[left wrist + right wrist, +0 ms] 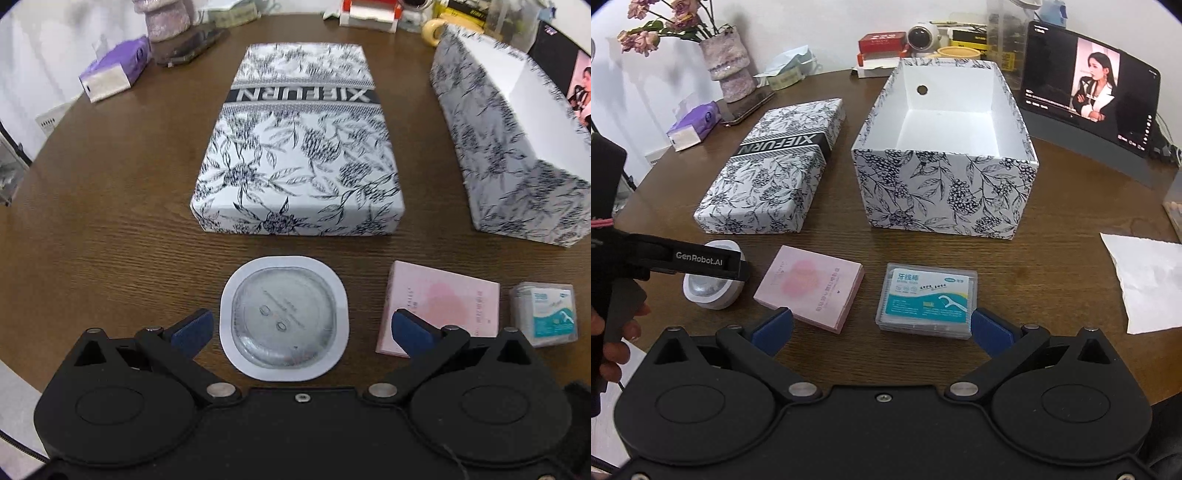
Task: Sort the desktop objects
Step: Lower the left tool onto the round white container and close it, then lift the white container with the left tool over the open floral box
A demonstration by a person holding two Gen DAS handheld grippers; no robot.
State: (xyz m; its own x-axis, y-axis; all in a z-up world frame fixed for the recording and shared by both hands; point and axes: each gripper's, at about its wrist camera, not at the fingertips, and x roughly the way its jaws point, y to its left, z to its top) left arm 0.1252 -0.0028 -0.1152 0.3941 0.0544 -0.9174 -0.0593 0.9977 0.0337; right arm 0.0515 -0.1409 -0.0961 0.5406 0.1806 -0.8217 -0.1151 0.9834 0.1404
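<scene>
A round sealed blister pack on a white card lies on the brown table between the wide-apart blue pads of my open left gripper. To its right sit a pink flat box and a clear box of floss picks. In the right wrist view my open right gripper hovers just in front of the floss box, with the pink box to the left. The left gripper's body partly hides the blister pack. Behind stand the floral lid and the floral box, which has nothing inside.
A tablet showing video stands at the back right. A white paper sheet lies at the right edge. A flower vase, purple tissue pack, phone and small boxes line the back. A hand holds the left gripper.
</scene>
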